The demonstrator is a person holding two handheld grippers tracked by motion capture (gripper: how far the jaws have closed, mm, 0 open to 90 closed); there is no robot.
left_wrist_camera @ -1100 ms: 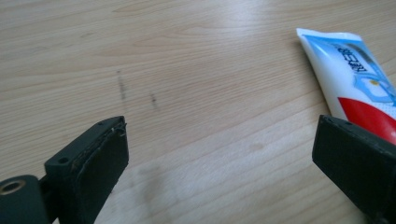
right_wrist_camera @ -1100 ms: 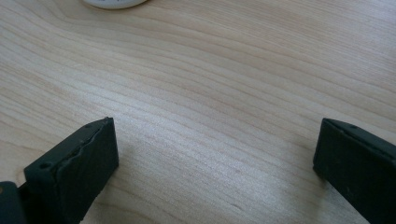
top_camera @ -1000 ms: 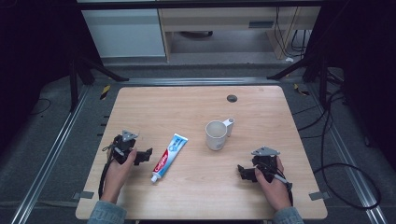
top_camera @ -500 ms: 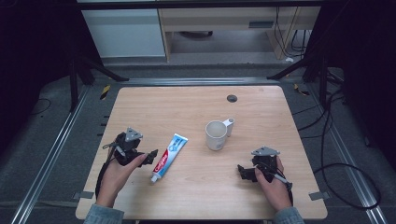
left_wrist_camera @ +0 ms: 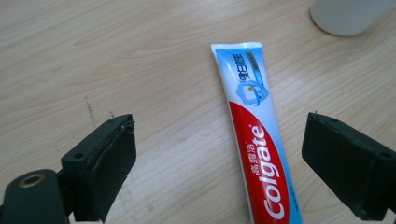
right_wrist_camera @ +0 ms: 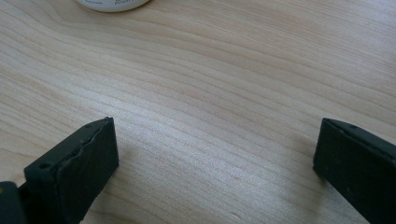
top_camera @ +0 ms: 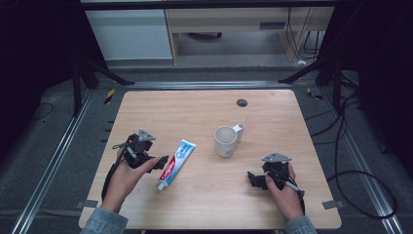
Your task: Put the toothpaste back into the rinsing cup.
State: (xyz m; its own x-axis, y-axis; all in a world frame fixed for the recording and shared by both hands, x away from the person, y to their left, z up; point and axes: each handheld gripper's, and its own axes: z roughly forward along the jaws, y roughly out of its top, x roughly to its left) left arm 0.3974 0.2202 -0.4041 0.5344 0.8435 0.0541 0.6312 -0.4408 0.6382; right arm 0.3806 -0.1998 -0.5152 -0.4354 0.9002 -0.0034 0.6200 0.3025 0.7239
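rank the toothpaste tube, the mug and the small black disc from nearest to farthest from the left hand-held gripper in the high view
From the left hand-held gripper:
1. Toothpaste tube, lying right beside its tips.
2. Mug, farther right, mid-table.
3. Small black disc, toward the table's far edge.

On the counter [top_camera: 204,109] the toothpaste [top_camera: 175,158] lies left of centre, slanting, its cap end nearer the person. The mug [top_camera: 226,141] stands to its right and a little farther back. The left tool [top_camera: 163,162] sits just left of the toothpaste; the right tool [top_camera: 252,179] is in front of the mug, apart from it.
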